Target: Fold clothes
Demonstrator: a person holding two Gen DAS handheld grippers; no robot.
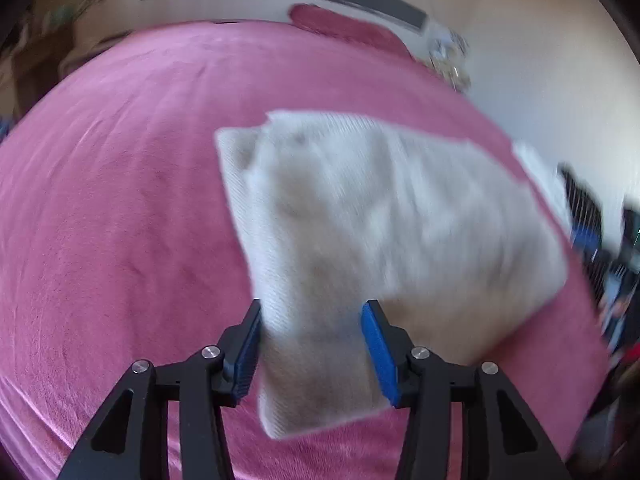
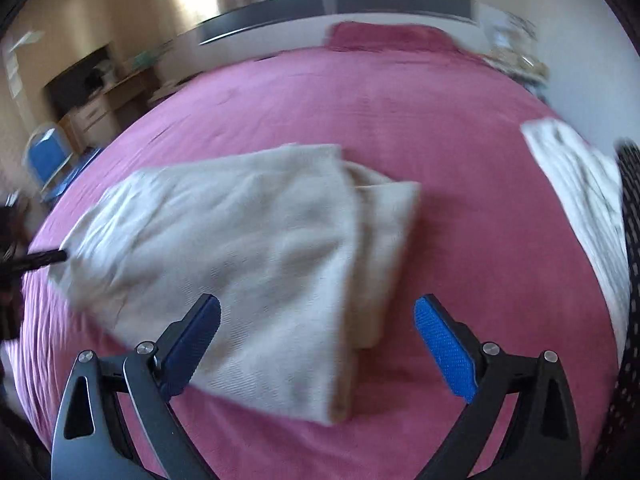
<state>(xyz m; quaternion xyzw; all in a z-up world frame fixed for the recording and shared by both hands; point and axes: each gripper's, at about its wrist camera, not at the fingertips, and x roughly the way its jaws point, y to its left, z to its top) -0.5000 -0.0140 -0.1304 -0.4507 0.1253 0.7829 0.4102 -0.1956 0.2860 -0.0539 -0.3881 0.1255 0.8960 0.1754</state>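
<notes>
Cloth (image 1: 360, 208) between parted left gripper (image 1: 312, 344) pads, unpinched; right gripper (image 2: 318, 344) wide apart above its edge.

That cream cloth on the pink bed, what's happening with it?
Someone is folding laundry with a pair of hand-held tongs. The cream cloth lies folded over on the pink bedspread. The left tongs stand part open around its near edge; whether the pads press it is unclear. The right tongs are wide open over the cloth, gripping nothing. A white garment waits near the bed's right edge.
</notes>
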